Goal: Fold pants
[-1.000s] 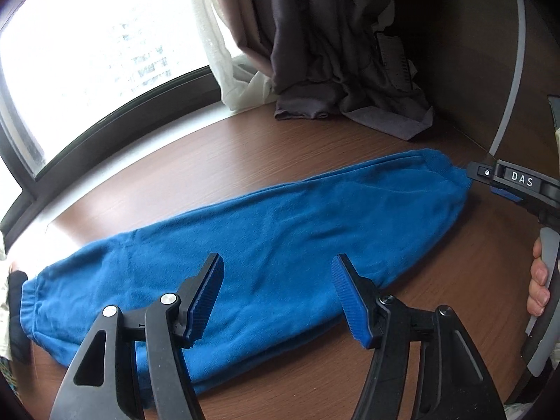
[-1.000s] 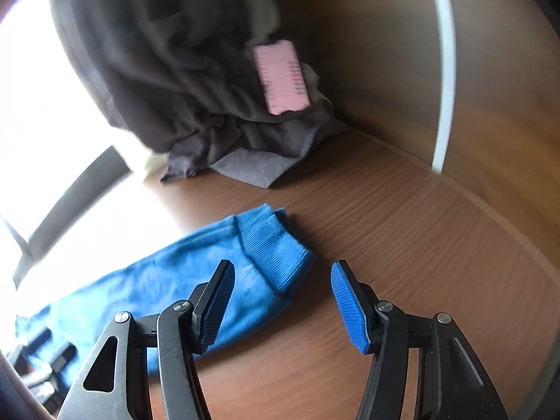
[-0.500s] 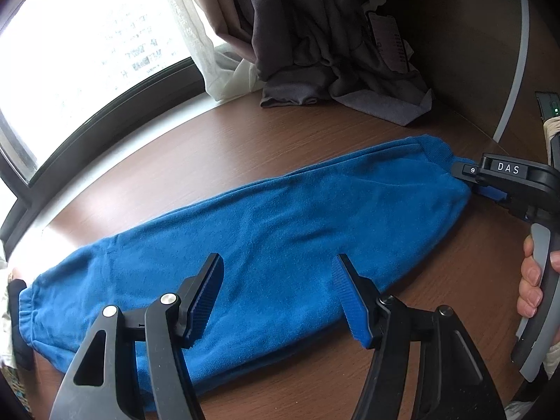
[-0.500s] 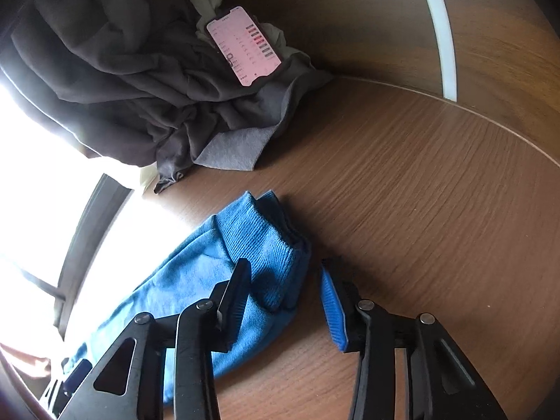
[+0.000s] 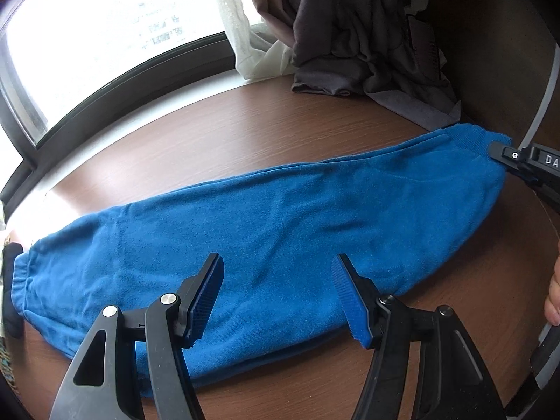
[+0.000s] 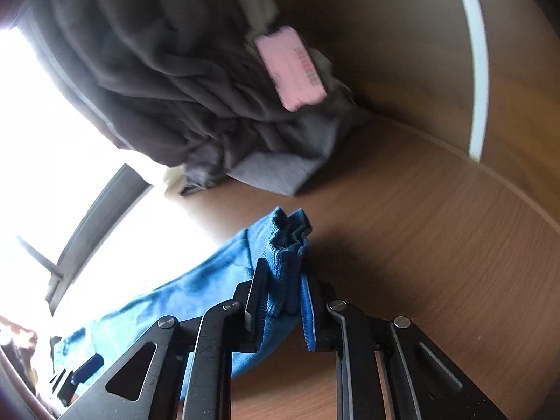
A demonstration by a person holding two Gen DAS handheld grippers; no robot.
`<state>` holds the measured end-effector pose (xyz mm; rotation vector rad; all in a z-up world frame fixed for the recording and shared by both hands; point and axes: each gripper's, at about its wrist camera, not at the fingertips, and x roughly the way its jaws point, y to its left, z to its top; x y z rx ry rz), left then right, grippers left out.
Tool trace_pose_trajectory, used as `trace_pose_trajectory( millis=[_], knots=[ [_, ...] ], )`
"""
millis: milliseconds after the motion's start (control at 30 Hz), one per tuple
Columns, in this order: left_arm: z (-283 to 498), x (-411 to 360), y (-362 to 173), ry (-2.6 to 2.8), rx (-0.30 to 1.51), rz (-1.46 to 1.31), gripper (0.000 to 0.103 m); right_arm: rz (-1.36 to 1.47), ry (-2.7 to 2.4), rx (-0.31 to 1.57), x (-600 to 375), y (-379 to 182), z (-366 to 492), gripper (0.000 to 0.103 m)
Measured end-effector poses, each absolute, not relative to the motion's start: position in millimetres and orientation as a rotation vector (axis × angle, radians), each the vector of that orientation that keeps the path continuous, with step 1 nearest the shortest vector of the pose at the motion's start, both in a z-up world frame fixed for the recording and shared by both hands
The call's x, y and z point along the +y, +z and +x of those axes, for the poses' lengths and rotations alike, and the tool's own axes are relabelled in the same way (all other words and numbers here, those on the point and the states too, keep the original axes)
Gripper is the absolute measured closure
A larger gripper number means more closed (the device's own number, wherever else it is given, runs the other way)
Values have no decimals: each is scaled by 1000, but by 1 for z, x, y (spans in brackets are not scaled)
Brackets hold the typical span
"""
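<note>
While closing on the ribbed cuff [image 6: 285, 262] at the far right end of the blue pants [image 5: 280, 241], right gripper [image 6: 280, 301] bunching the knit between its pads, fabric plainly pinched. Pants lying lengthwise on the brown wooden bench [image 5: 217, 133], already doubled leg on leg, waistband [image 5: 21, 280] at the left end near the window [image 5: 105, 28], cuffs at the right end by the wall. Left gripper [image 5: 276, 297] released, jaws standing apart above the middle of the pants, nothing between the pads, not touching the cloth as far as can be told.

Step in hand, by judgement: securing the cuff end ahead of a crosswise fold. Next move likely calling for a lift of that cuff end and a carry across toward the waistband, with the left gripper either pinning the midline as a crease or taking the near edge; both cuff layers needing to stay caught, or the lower leg could drag behind.

Count: one pair of pants; two grippers; one heap of dark grey fabric [image 6: 157, 87] against the back wall; one pink card or tag [image 6: 292, 70] resting on that heap; one pale sheer curtain [image 5: 252, 42] beside the window. Edge of a hand [image 5: 553, 301] showing at the right rim of the left wrist view. Small dark items at the waistband end too blurred to name or count.
</note>
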<state>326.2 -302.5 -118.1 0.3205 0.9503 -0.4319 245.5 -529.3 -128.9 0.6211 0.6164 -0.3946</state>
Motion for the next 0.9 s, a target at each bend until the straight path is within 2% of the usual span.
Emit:
trace_pose_trajectory(
  millis=[367, 900],
  knots=[
    [337, -232, -88, -302, 963, 155, 40, 330, -249, 489, -461, -51, 262, 85],
    [339, -80, -62, -286, 929, 91, 40, 174, -233, 353, -326, 9, 305, 86]
  ],
)
